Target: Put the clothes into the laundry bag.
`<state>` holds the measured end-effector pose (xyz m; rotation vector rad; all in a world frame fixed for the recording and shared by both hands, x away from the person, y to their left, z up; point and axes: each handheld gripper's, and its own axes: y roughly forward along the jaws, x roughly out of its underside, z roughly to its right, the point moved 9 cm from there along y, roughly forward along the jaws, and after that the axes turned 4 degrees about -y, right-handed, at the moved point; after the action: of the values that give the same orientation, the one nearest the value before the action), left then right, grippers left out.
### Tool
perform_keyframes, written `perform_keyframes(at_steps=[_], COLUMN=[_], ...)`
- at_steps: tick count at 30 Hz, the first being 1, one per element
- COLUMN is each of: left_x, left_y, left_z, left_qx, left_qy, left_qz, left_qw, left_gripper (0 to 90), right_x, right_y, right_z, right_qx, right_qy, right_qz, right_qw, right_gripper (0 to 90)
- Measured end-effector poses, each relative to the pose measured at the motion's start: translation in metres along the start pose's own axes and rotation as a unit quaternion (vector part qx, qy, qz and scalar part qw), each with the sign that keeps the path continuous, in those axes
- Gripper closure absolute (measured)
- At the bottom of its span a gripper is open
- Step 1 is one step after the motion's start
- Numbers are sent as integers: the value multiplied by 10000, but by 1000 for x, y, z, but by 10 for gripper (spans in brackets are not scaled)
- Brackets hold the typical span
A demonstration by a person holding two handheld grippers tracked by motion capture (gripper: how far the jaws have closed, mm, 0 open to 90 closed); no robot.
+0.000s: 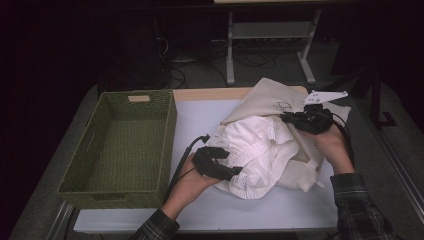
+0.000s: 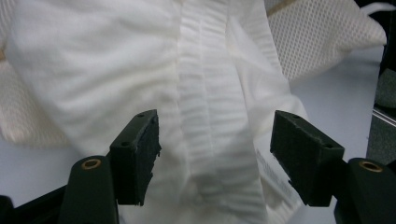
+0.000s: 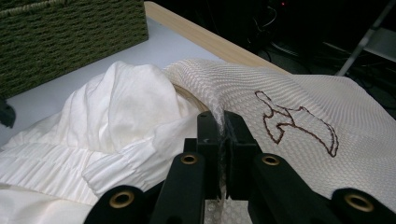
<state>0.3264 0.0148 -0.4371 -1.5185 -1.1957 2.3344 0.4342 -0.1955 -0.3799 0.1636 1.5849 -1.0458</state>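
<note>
High view: white garment (image 1: 257,150) half pulled out of a cream mesh bag (image 1: 280,102) on the white surface (image 1: 200,120).
The bag's edge is pinched tight in the right gripper (image 3: 223,140), jaws closed on the mesh. The left gripper (image 2: 215,154) is held with its jaws apart around the garment's pleated strip, pads not pressed on it. A green woven basket (image 1: 120,145) is parked at the left.
</note>
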Motion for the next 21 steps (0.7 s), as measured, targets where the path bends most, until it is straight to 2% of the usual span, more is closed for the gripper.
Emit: perform_keyframes(at_steps=[7, 12, 17, 19, 21], left_x=[28, 35, 41, 40, 39], left_y=[-1, 9, 17, 19, 20], left_z=[3, -1, -2, -3, -4], left_qx=[56, 95, 97, 101, 124], left_qy=[-17, -77, -34, -23, -22], left_qz=[-123, -202, -300, -276, -259], left_qw=[9999, 9997, 9995, 9996, 9996], left_gripper=[295, 296, 299, 337, 414], right_x=[1, 3, 3, 3, 4], right_y=[2, 5, 7, 7, 8], right_z=[-1, -1, -1, -2, -2], right_qx=[4, -9, -5, -14, -27], right_qy=[-13, -26, -46, -45, -57], right_qz=[-43, -87, -89, -111, -119], right_qw=[10000, 10000, 9999, 9999, 9999], right_gripper=[862, 862, 862, 862, 862])
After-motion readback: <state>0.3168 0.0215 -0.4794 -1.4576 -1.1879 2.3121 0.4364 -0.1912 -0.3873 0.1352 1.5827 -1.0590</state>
